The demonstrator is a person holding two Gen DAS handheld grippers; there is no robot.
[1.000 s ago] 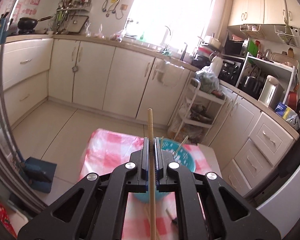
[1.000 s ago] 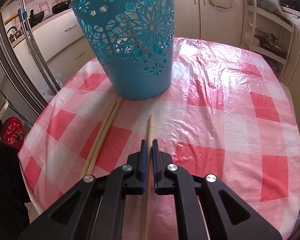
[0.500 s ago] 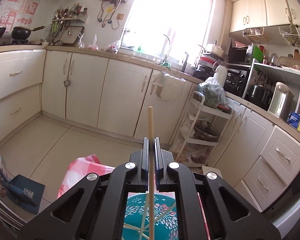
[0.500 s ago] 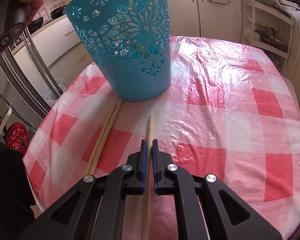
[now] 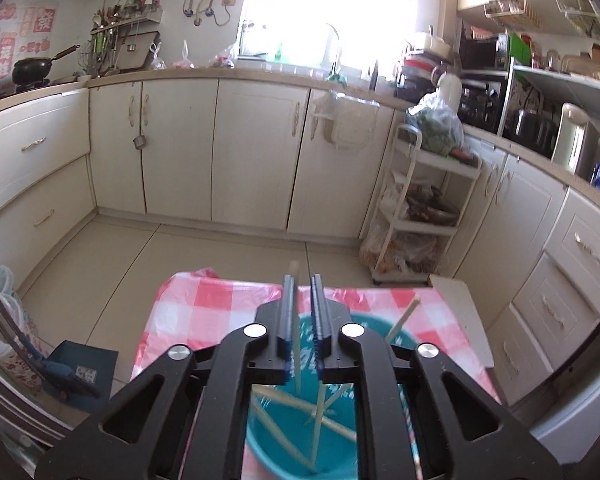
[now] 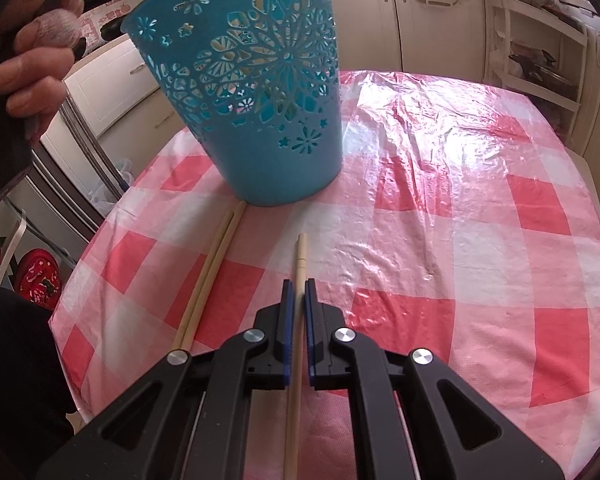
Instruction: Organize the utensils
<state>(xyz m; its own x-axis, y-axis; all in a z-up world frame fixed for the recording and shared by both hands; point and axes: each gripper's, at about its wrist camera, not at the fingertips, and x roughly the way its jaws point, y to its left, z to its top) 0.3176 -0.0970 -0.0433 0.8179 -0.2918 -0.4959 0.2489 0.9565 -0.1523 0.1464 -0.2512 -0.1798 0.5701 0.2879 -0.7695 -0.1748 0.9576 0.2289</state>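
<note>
From my left wrist camera, my left gripper hangs over the open teal basket at six o'clock on the pink checked tablecloth, its jaws opening, with a pale chopstick loose in the gap between them and dropping toward other chopsticks in the basket. From my right wrist camera, my right gripper pinches a single chopstick pointing to twelve o'clock, the teal basket stands at eleven o'clock, and a pair of chopsticks lies at nine o'clock, touching its base.
</note>
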